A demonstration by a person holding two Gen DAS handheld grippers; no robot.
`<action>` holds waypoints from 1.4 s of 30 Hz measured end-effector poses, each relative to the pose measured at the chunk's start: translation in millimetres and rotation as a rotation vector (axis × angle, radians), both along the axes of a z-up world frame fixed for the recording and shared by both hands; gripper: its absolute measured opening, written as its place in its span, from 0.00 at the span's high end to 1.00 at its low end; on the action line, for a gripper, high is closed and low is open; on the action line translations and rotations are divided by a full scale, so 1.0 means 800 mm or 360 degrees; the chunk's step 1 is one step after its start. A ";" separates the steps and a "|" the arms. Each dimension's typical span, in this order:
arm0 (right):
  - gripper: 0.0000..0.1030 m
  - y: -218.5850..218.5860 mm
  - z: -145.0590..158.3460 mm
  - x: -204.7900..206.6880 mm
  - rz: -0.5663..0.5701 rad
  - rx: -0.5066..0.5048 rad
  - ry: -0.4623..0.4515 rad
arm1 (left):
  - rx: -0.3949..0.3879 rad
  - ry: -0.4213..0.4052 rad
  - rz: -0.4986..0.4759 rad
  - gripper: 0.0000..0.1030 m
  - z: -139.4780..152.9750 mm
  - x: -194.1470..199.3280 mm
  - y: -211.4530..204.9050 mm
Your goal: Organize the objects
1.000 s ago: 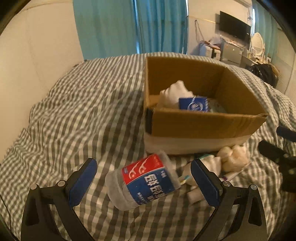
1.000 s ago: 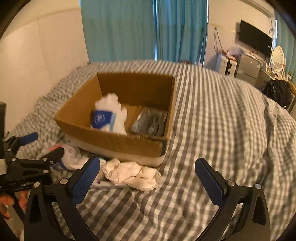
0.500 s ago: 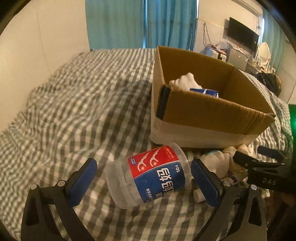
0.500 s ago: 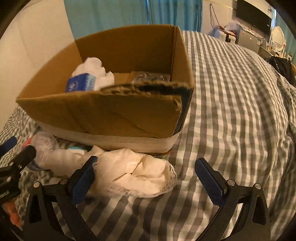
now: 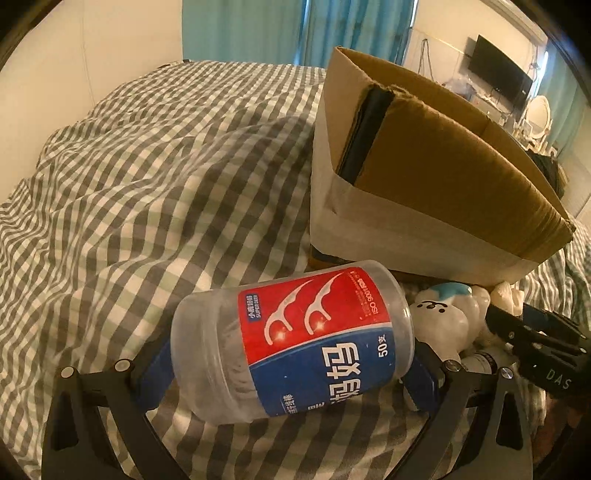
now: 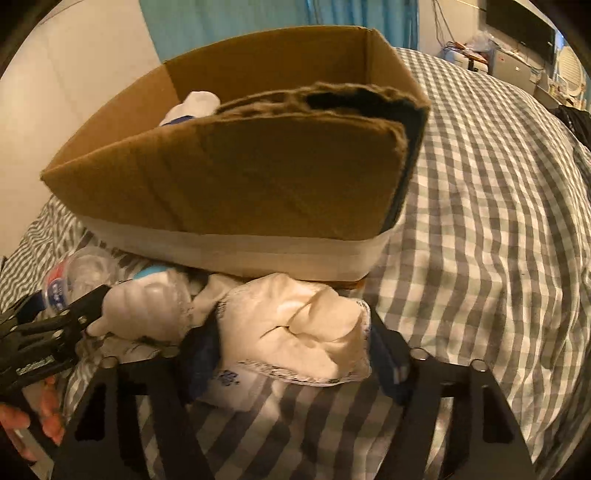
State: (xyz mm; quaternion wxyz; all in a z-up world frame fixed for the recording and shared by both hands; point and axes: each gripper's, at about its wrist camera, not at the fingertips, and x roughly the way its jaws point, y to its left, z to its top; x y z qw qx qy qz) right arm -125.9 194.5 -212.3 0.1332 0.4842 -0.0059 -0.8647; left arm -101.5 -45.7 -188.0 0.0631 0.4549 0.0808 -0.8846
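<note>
Two claws sit low over the checked bedspread (image 5: 147, 177), each with something between its blue pads. Your right claw (image 6: 295, 354) has just been closing, and in its own view the pads press into both sides of a crumpled white cloth (image 6: 295, 328) with a lacy blue-stitched edge, so it is grasping that cloth where it lies on the bed. Your left claw (image 5: 288, 373) straddles a clear plastic jar of floss picks (image 5: 295, 343) with a red and blue label, lying on its side; the pads stand at the jar's two ends, but you cannot tell from these views whether they are pressing on it or just beside it. Just to the right of the jar lies a small white plush toy (image 5: 447, 314) with a blue top and a drawn face, touching the jar's end. Behind all of this, the open cardboard box (image 6: 236, 177) stands on the bed, a pale band around its base; the cloth lies right against its near wall. Inside it a white bundle (image 6: 195, 103) with a blue label shows over the rim. Teal curtains (image 5: 295, 29) hang beyond the bed.
</note>
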 end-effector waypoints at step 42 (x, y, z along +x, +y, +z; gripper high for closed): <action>0.79 0.030 0.180 0.115 0.0166 -0.0048 0.0518 | -0.0126 0.0292 -0.0009 0.07 0.163 0.097 0.066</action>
